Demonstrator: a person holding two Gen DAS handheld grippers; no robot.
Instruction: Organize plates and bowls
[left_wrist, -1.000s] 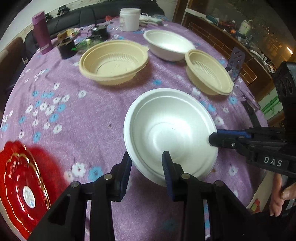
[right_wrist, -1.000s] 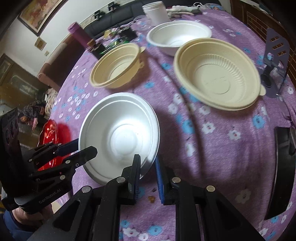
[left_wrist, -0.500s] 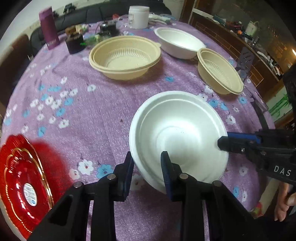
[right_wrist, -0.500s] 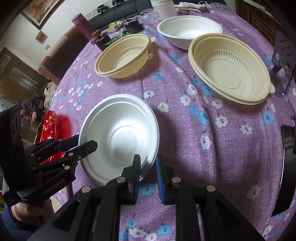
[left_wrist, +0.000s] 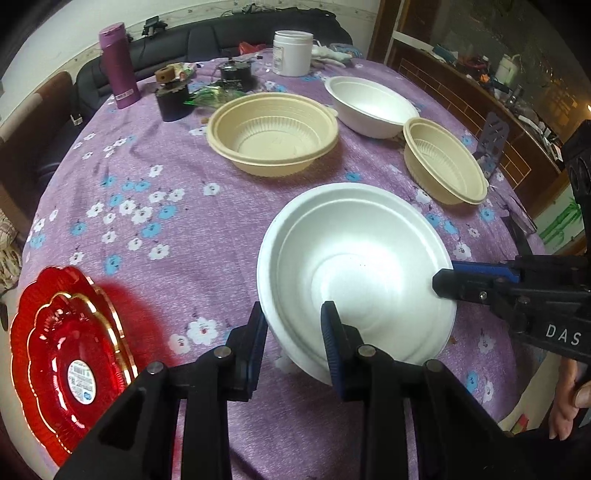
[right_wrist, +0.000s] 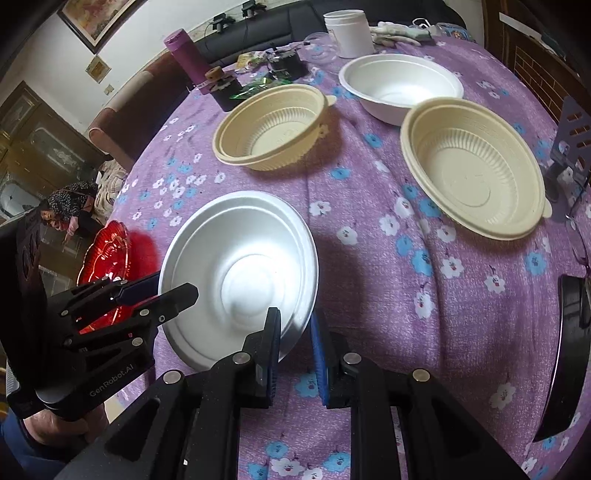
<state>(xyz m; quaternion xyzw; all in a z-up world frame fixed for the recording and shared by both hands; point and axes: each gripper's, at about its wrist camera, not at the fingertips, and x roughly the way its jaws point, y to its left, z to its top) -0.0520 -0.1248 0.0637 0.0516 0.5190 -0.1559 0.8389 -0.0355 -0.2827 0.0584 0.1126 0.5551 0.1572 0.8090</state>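
Note:
A white foam bowl (left_wrist: 354, 266) (right_wrist: 243, 273) hangs tilted just above the purple flowered tablecloth, held from two sides. My left gripper (left_wrist: 294, 332) (right_wrist: 177, 290) is shut on its near-left rim. My right gripper (right_wrist: 296, 334) (left_wrist: 443, 276) is shut on the opposite rim. Further back stand a beige bowl (left_wrist: 273, 133) (right_wrist: 269, 125), a second white foam bowl (left_wrist: 369, 107) (right_wrist: 399, 85) and another beige bowl (left_wrist: 443, 166) (right_wrist: 472, 177) at the right. Stacked red plates (left_wrist: 70, 354) (right_wrist: 107, 251) lie at the table's left edge.
At the far side stand a purple bottle (left_wrist: 118, 66), a white jar (left_wrist: 291, 51) and dark cups (left_wrist: 171, 96). A phone stand (right_wrist: 569, 140) and a black object (right_wrist: 569, 362) sit by the right edge. A person (right_wrist: 70, 206) is beyond the table on the left.
My left jaws have narrowed a little on the bowl's rim. Both grippers and the bowl have shifted slightly, so more of the far table shows. Both grips are kept.

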